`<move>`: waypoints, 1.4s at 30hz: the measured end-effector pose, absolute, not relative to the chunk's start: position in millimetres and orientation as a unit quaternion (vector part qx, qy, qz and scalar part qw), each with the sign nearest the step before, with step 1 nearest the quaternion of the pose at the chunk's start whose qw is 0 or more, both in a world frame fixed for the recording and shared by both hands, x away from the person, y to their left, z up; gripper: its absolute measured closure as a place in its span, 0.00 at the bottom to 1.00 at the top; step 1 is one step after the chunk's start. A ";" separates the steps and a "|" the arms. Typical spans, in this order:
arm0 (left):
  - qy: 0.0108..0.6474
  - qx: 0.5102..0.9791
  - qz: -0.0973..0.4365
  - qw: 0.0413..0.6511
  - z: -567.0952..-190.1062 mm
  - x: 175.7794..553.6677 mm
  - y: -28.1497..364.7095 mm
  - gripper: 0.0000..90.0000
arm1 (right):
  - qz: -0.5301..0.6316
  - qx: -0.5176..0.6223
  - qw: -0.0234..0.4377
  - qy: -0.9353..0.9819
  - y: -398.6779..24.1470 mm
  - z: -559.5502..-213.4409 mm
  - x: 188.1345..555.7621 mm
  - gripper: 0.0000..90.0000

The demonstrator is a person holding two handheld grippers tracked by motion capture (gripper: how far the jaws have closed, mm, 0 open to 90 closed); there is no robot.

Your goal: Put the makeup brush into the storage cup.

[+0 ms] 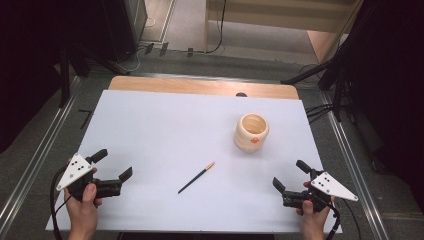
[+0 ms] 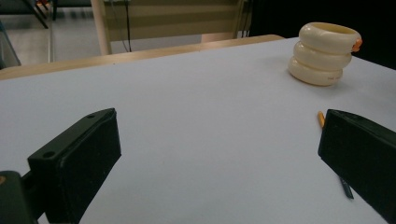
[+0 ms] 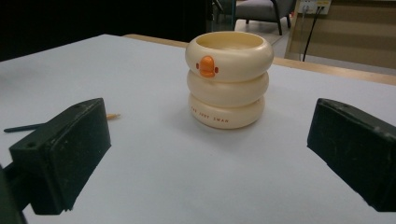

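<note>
You hold your left gripper (image 1: 114,164) near the table's front left corner and your right gripper (image 1: 291,175) near the front right, each with its matte black, blocky jaws spread wide apart and nothing between them; a grey three-cornered plate with dark dots sits on top of each. Between the two, well apart from both, a thin dark pencil (image 1: 196,178) with an orange tip lies flat and slanted on the sheet. Beyond it, toward the far right, stands a cream holder (image 1: 251,132) shaped like three smooth, glossy rings stacked upright, open at the top, with a small orange beak-like knob on its upper ring facing you. In the right gripper view the holder (image 3: 229,87) carries a line of small orange lettering on its bottom ring, too small to read, and the pencil (image 3: 60,122) is partly hidden behind the jaw at the left. In the left gripper view the pencil (image 2: 321,118) is mostly covered by the jaw at the right. The table (image 1: 165,125) wears a smooth, pale bluish-white sheet, with a bare wooden strip along its far edge. Around it lie grey floor, metal rails, cables and dark stands.
</note>
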State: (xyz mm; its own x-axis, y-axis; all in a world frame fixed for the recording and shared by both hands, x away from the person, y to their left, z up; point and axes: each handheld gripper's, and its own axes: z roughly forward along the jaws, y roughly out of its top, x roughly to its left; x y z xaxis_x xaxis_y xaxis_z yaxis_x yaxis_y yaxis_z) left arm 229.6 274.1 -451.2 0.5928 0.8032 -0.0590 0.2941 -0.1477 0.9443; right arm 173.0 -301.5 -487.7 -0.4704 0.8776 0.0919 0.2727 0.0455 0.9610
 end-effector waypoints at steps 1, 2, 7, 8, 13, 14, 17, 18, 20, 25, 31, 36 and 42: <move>0.383 0.717 0.241 0.530 -451.1 229.5 274.2 0.00 | 0.540 0.432 0.280 0.666 -301.5 -487.6 173.4 0.00; 0.383 0.717 0.241 0.530 -451.1 229.5 274.2 0.00 | 0.539 0.433 0.281 0.665 -301.3 -487.5 173.6 0.00; 0.378 0.722 0.240 0.528 -447.7 230.5 270.9 0.00 | 0.541 0.434 0.279 0.664 -301.2 -486.3 173.8 0.00; 0.376 0.722 0.238 0.530 -446.0 231.3 268.4 0.00 | 0.543 0.433 0.279 0.663 -301.6 -485.7 173.4 0.00; 0.370 0.725 0.233 0.532 -439.9 233.3 262.5 0.00 | 0.545 0.436 0.279 0.659 -304.4 -484.6 172.8 0.00; 0.370 0.725 0.233 0.532 -439.9 233.3 262.5 0.00 | 0.545 0.436 0.279 0.659 -304.4 -484.6 172.8 0.00; 0.367 0.730 0.229 0.530 -435.9 235.2 257.7 0.00 | 0.548 0.437 0.278 0.657 -306.7 -484.6 173.3 0.00; 0.365 0.732 0.228 0.528 -434.6 236.0 255.9 0.00 | 0.548 0.439 0.277 0.656 -307.1 -484.7 173.2 0.00; 0.362 0.741 0.223 0.519 -431.3 239.9 249.0 0.00 | 0.547 0.438 0.276 0.658 -307.5 -484.9 173.3 0.00; 0.355 0.759 0.210 0.504 -427.0 248.1 236.7 0.00 | 0.547 0.437 0.275 0.659 -307.2 -485.2 173.8 0.00; 0.346 0.773 0.202 0.492 -422.8 254.5 223.6 0.00 | 0.545 0.434 0.273 0.663 -304.9 -485.9 174.7 0.00; 0.339 0.782 0.197 0.485 -419.9 259.6 214.3 0.00 | 0.543 0.431 0.272 0.667 -303.0 -486.3 174.9 0.00; 0.333 0.782 0.190 0.491 -416.3 262.6 205.1 0.00 | 0.542 0.430 0.270 0.670 -301.6 -487.6 174.6 0.00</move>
State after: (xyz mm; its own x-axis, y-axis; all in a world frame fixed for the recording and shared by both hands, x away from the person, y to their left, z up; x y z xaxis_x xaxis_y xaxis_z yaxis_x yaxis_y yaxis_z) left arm 262.6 205.1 -416.3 0.7059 0.7077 -0.0289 0.3337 -0.2963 0.8949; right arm 174.6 -301.6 -487.6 -0.4840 0.8687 0.1055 0.2842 0.0421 0.9578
